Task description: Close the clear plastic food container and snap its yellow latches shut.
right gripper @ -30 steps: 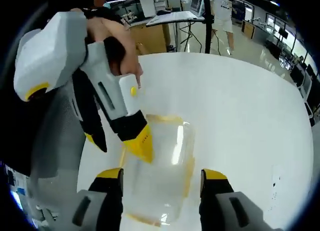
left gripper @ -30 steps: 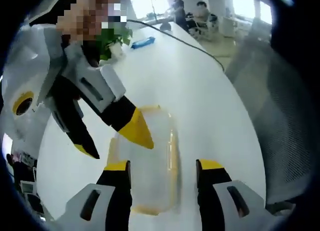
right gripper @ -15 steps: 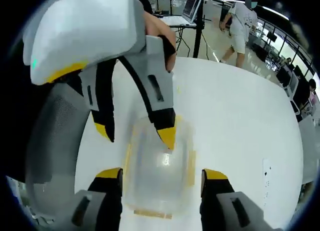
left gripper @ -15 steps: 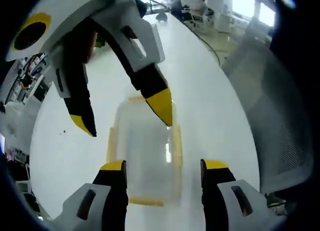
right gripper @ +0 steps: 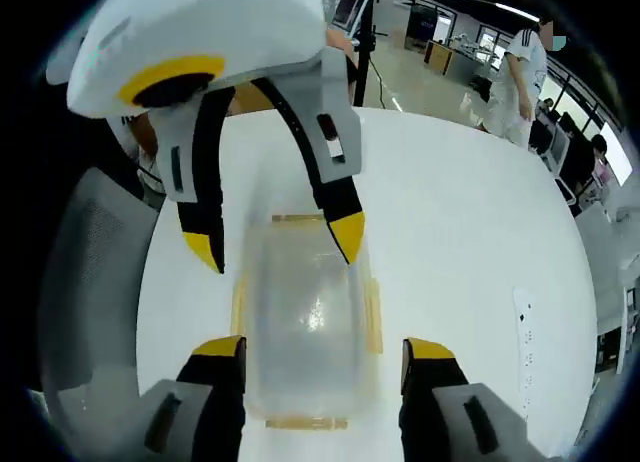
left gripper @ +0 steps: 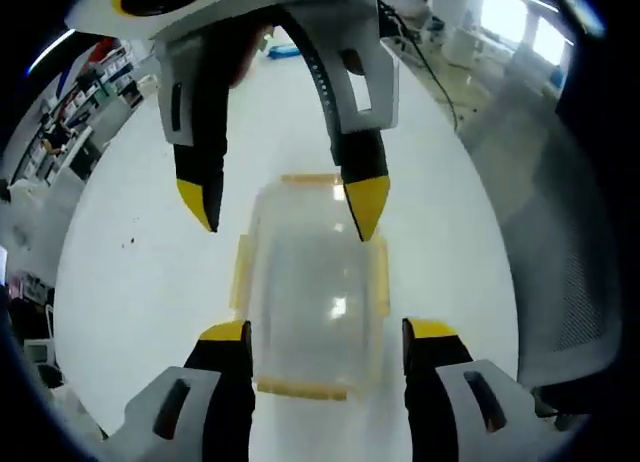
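Left gripper view: container lies between both open tools, ungripped.

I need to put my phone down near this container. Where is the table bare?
Bare white table lies on both long sides of the clear container, out to the table edge. It is crowded at the container's ends: the left hand-held gripper and the right hand-held gripper face each other there, jaws open.
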